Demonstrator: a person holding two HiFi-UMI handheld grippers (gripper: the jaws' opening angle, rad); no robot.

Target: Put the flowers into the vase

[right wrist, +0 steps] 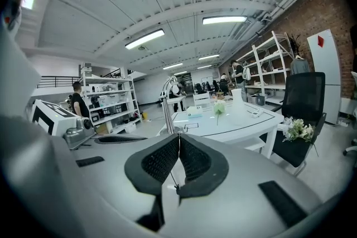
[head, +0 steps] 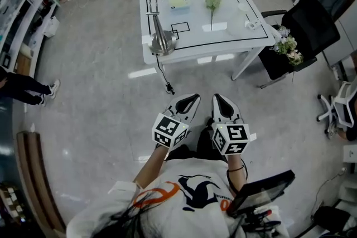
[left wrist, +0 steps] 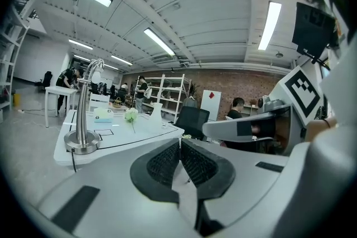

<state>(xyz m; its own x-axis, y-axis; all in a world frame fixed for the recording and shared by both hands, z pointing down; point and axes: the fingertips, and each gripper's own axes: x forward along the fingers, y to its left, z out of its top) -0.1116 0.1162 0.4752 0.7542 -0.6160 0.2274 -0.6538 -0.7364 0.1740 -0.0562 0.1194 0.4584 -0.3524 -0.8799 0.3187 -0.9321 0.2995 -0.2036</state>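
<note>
A white table (head: 195, 42) with black lines stands ahead, well away from me. A single pale flower (head: 212, 3) lies on it, stem toward me, with a white vase (head: 244, 10) to its right. A bunch of flowers (head: 288, 46) rests on a black chair (head: 307, 30) right of the table. My left gripper (head: 192, 98) and right gripper (head: 217, 98) are held side by side over the floor, both shut and empty. The left gripper view shows the gripper (left wrist: 179, 142), flower (left wrist: 131, 115) and vase (left wrist: 157, 111). The right gripper view shows the gripper (right wrist: 179, 136), flower (right wrist: 218, 107) and bunch (right wrist: 298, 130).
A metal lamp (head: 159, 36) stands on the table's near left corner, its cable (head: 163, 78) trailing to the floor. A pale green box (head: 179, 0) sits at the table's back. Shelving and other tables line the room, and people stand by them in the distance.
</note>
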